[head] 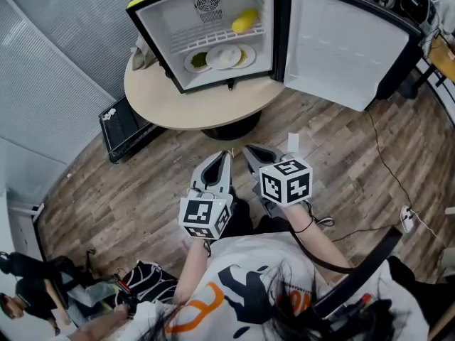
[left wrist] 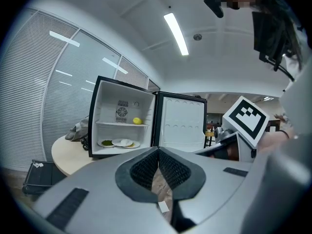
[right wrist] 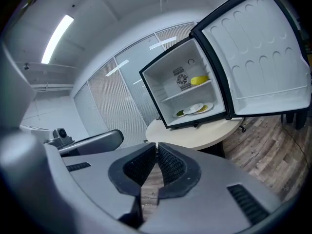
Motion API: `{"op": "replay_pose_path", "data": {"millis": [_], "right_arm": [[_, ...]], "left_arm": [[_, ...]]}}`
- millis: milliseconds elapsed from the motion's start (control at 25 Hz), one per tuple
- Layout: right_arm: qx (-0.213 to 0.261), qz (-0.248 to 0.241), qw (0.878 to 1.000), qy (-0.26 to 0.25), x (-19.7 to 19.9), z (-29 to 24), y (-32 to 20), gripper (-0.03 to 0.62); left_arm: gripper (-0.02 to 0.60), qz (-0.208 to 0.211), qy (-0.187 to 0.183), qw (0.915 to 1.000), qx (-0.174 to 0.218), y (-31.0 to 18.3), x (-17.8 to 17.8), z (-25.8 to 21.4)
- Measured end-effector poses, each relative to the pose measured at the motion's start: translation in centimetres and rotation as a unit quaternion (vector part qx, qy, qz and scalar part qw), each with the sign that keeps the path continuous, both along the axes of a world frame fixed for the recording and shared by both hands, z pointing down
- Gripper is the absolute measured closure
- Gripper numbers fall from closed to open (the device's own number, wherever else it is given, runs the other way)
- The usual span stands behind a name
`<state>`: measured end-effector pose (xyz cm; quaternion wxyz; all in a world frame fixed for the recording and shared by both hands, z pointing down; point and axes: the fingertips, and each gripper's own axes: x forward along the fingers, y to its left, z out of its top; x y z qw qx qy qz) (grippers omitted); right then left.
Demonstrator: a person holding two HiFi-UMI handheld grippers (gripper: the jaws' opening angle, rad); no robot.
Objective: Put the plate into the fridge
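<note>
A small black fridge (head: 213, 30) stands open on a round beige table (head: 178, 101). On its floor lie three plates: a white one (head: 224, 55) in the middle, one with green food (head: 198, 60) and one with yellow food (head: 246, 55). A lemon (head: 244, 20) rests on the wire shelf. The plates (left wrist: 122, 142) also show in the left gripper view, and the plates (right wrist: 196, 108) in the right gripper view. My left gripper (head: 226, 153) and right gripper (head: 247, 148) hover side by side over the wood floor, well short of the table. Both are shut and hold nothing.
The fridge door (head: 341, 45) swings wide to the right. A grey bag (head: 142, 52) lies on the table left of the fridge. A black crate (head: 124, 126) sits on the floor at the table's left, and a cable (head: 384, 169) runs across the floor at right.
</note>
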<state>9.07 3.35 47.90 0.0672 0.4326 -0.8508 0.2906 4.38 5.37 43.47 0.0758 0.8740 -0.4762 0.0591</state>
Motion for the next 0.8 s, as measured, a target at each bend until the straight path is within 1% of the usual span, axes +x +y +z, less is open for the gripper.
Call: {"op": "replay_pose_path", "data": {"millis": [520,800], "right_arm": [[-0.012,0.003,1.0,0.003,-0.1,0.6,-0.3,0.566],[-0.013,0.001,1.0,0.004,-0.6,0.8,-0.1,0.566]], "left_arm": [[0.569,-0.016,0.004,0.9999,-0.002,-0.3,-1.5,0.0],[0.569,-0.018,0.005,0.9998,-0.003,0.0,-2.1,0.3]]}}
